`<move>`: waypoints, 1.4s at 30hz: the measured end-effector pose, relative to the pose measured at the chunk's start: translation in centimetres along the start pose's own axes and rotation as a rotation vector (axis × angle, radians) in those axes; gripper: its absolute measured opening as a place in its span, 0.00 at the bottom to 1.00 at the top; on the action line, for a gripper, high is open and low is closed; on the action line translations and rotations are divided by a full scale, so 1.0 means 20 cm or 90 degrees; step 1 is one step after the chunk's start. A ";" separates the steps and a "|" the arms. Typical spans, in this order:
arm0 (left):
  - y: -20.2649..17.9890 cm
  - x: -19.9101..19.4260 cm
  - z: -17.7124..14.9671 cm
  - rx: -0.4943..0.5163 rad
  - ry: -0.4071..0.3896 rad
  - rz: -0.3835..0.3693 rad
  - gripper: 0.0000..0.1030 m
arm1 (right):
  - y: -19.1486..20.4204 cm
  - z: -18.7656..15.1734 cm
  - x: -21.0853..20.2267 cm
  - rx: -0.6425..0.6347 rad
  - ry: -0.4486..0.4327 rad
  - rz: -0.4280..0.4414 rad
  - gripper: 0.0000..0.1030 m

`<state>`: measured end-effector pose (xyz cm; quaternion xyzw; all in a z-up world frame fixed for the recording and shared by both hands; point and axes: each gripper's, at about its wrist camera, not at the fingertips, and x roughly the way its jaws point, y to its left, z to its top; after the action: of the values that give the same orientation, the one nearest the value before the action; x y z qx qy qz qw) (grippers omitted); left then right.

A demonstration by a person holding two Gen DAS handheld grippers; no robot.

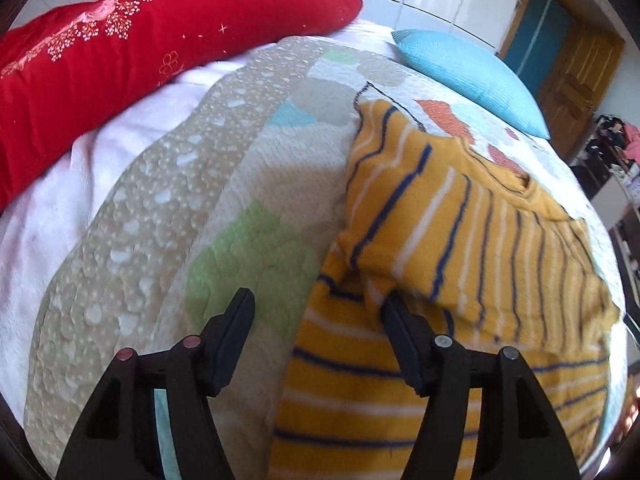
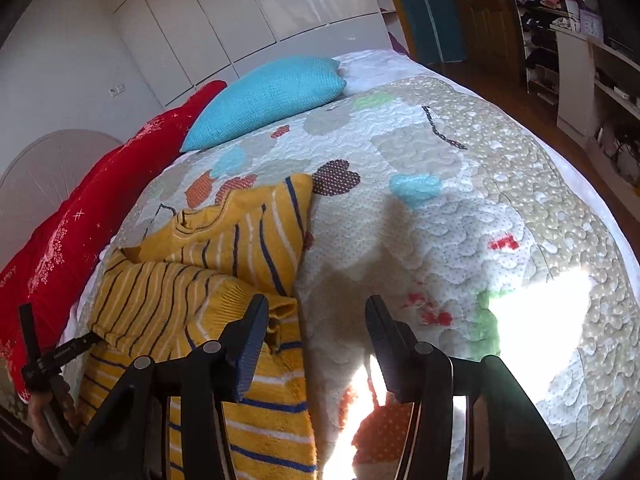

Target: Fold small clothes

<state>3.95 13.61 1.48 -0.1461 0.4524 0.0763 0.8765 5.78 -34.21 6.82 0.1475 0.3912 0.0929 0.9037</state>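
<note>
The yellow striped sweater [image 1: 460, 240] lies on the bed quilt [image 1: 248, 200], both sleeves folded in. My left tool [image 1: 318, 300] and right tool [image 2: 316, 312] stand apart, seemingly gripping nothing, straddling its side edges for the next fold.

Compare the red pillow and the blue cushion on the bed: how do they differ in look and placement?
The red pillow is long and printed with white and pink patterns; the blue cushion is shorter, plain, with a knitted-looking weave. The red pillow runs along the bed's wall-side edge on white bedding; the blue cushion lies partly on the patterned quilt, pointing toward the room. Both lie clear of the striped yellow sweater.
</note>
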 end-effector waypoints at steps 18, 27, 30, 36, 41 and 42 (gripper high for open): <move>-0.12 -0.21 0.18 0.045 -0.109 -0.007 0.75 | 0.38 0.23 0.18 -0.157 0.024 -0.014 0.15; -0.14 0.33 0.28 0.027 -0.014 0.036 0.88 | 0.21 0.05 0.42 -0.140 0.077 -0.101 0.31; -0.11 0.33 0.27 0.010 -0.023 0.033 0.93 | 0.13 0.05 0.45 -0.095 0.063 -0.101 0.61; -0.12 0.29 0.26 0.012 -0.016 0.039 0.94 | 0.01 0.03 0.45 -0.009 0.045 -0.029 0.66; -0.12 0.01 0.11 0.027 -0.037 0.004 0.94 | 0.03 0.00 0.28 0.007 0.008 -0.033 0.66; -0.12 -0.05 0.06 0.033 -0.043 -0.008 0.94 | 0.02 -0.03 0.22 0.014 -0.004 -0.013 0.66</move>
<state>4.84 11.76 3.37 -0.1237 0.4237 0.0636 0.8951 8.29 -32.43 3.68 0.1533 0.3908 0.0787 0.9042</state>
